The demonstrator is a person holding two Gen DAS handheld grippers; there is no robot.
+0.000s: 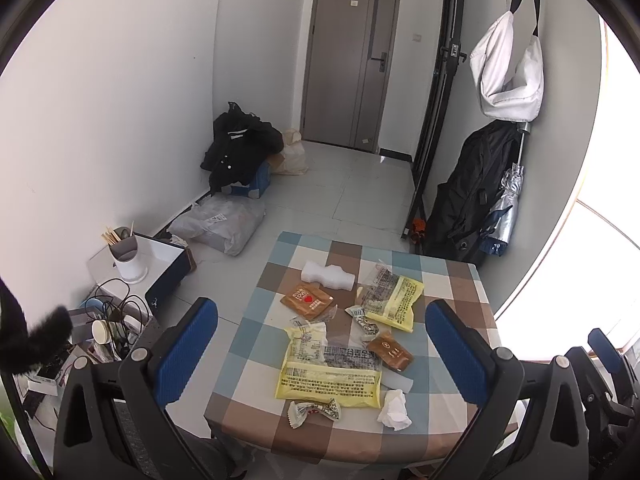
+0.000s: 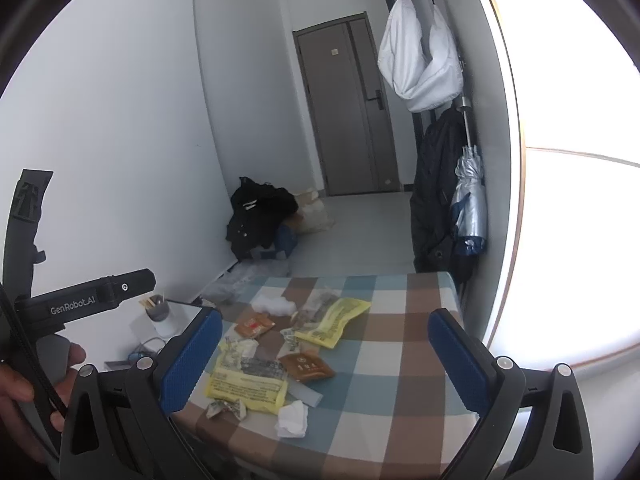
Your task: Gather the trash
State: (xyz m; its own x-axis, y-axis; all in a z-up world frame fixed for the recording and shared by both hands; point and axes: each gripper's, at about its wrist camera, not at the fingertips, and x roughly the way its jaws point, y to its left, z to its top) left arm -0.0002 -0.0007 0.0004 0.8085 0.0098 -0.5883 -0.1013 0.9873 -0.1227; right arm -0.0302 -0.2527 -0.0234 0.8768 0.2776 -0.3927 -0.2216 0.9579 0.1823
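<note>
Trash lies scattered on a checked tablecloth table (image 1: 452, 280) (image 2: 400, 320): a large yellow wrapper (image 1: 328, 376) (image 2: 248, 384), a second yellow wrapper (image 1: 394, 300) (image 2: 336, 320), two brown sachets (image 1: 306, 300) (image 1: 390, 350), a white foam piece (image 1: 328, 276), a crumpled tissue (image 1: 394, 408) (image 2: 294, 418) and a twisted candy wrapper (image 1: 314, 410) (image 2: 226, 408). My left gripper (image 1: 320, 352) is open and empty, held above the table's near edge. My right gripper (image 2: 324, 360) is open and empty, above the table's near side, right of the trash.
Left of the table stands a low shelf with a white utensil cup (image 1: 126, 254), cables and a cup. Bags and dark clothes (image 1: 240, 148) lie on the floor by the wall. A dark bag and umbrella (image 1: 508, 200) hang at the right. A grey door (image 1: 348, 60) is at the back.
</note>
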